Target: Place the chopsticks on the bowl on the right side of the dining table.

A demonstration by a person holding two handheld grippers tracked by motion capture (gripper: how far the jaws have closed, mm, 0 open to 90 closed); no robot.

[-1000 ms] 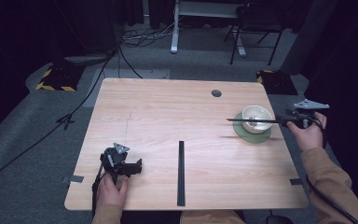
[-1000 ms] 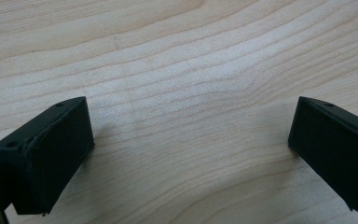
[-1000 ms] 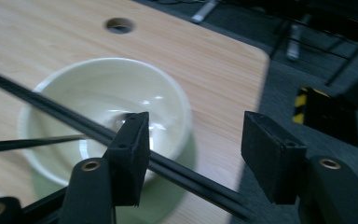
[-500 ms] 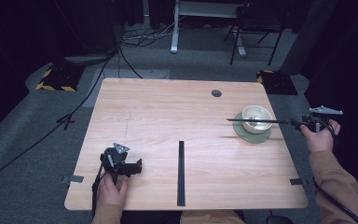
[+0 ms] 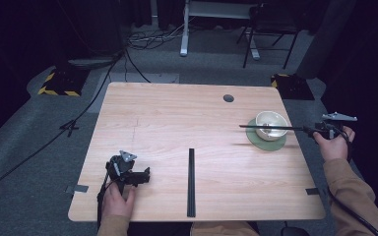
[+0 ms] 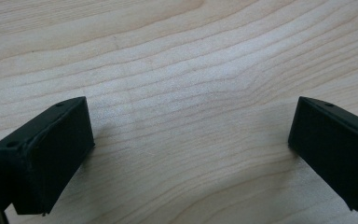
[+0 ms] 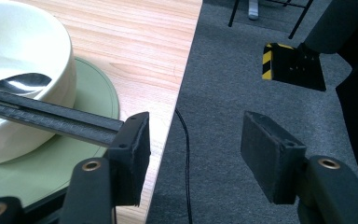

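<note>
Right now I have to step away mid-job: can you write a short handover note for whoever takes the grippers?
Left gripper: open, low over the bare table at front left, holding nothing.
Right gripper: open, past the table's right edge, nothing between its jaws.
Things: first black stick lies across the bowl on the green plate, its near end beside one right jaw; a spoon is in the bowl. Second black stick lies mid-table near the front edge.
Done: first stick on the bowl.
Left: probably the second stick.
</note>
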